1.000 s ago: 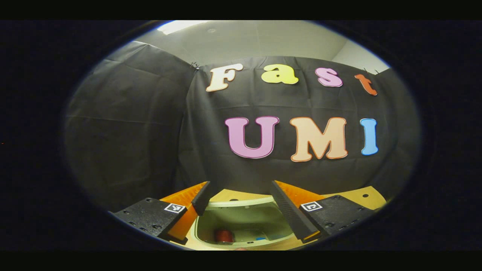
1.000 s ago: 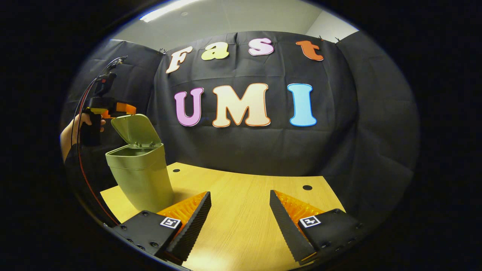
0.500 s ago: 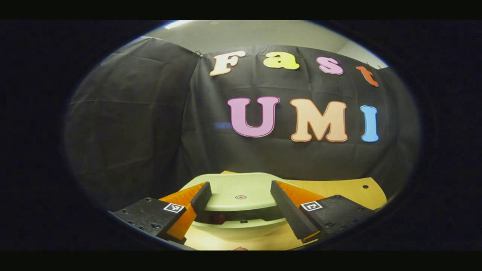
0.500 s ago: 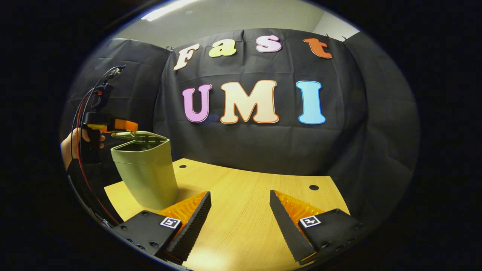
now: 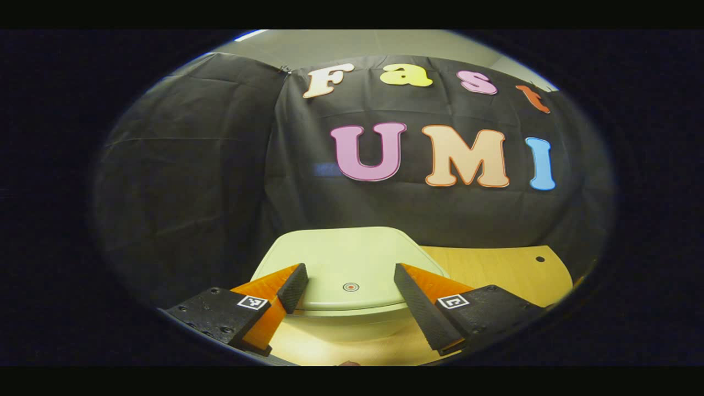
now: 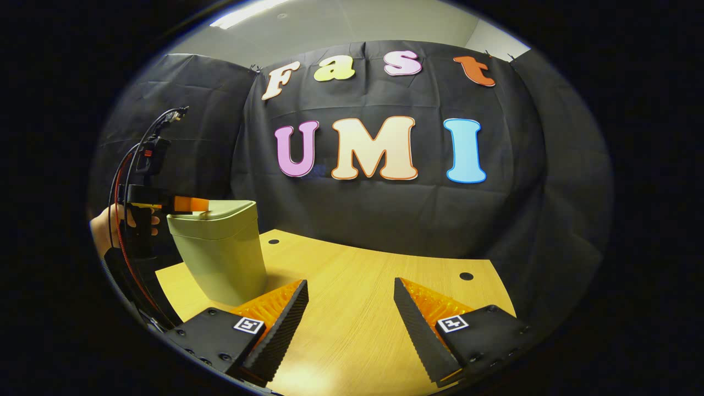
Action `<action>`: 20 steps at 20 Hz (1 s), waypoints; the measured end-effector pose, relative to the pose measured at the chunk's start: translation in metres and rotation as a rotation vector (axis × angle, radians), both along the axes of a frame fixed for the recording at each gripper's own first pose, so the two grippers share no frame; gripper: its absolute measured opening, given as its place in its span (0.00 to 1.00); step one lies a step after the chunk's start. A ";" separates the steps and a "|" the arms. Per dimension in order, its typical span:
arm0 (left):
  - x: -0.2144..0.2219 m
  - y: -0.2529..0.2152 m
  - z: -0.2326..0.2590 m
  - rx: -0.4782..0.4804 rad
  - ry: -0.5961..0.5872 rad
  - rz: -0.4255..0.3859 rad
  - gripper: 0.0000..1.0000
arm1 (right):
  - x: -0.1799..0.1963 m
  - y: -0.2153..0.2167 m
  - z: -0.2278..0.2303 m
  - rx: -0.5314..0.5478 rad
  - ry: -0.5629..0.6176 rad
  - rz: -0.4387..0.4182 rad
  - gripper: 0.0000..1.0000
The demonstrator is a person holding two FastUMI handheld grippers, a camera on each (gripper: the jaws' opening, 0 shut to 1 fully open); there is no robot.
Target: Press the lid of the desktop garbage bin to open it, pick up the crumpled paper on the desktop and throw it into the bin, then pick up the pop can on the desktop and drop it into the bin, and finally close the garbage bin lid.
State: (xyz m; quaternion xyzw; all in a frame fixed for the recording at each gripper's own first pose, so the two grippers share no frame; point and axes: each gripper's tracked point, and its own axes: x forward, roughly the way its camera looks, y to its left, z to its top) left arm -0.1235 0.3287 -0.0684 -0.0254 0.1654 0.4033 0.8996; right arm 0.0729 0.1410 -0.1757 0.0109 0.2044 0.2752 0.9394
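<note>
Left gripper [image 5: 350, 278], fingers apart, rests on the lid [image 5: 352, 258] to seat it on the bin [image 6: 223, 253]; right gripper [image 6: 351, 313], fingers apart, idles.

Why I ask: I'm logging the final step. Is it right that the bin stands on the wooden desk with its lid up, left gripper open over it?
Not quite: the lid is down, flat on the bin, as the right gripper view shows. The rest holds: the bin stands on the wooden desk, and the left gripper is open over it.
</note>
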 end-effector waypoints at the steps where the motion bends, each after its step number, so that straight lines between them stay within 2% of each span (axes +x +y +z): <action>1: -0.001 0.000 -0.003 0.007 0.007 -0.003 0.97 | -0.001 0.001 -0.001 0.000 0.004 0.000 0.98; 4: -0.001 0.002 -0.007 0.017 -0.030 0.037 0.97 | -0.001 0.004 -0.004 0.002 0.016 -0.009 0.98; 9: 0.002 -0.001 0.007 0.078 -0.118 0.009 0.96 | 0.002 -0.005 0.016 0.021 -0.024 -0.038 0.98; 12: 0.020 -0.019 0.025 0.104 -0.178 -0.049 0.92 | 0.012 -0.024 0.043 0.049 -0.076 -0.086 0.98; 15: 0.049 -0.051 0.069 0.182 -0.287 -0.156 0.93 | 0.018 -0.047 0.074 0.092 -0.140 -0.151 0.98; 18: 0.068 -0.077 0.093 0.255 -0.307 -0.221 0.92 | 0.009 -0.069 0.108 0.139 -0.195 -0.215 0.98; 20: 0.080 -0.100 0.100 0.255 -0.330 -0.266 0.92 | 0.008 -0.086 0.122 0.165 -0.226 -0.258 0.98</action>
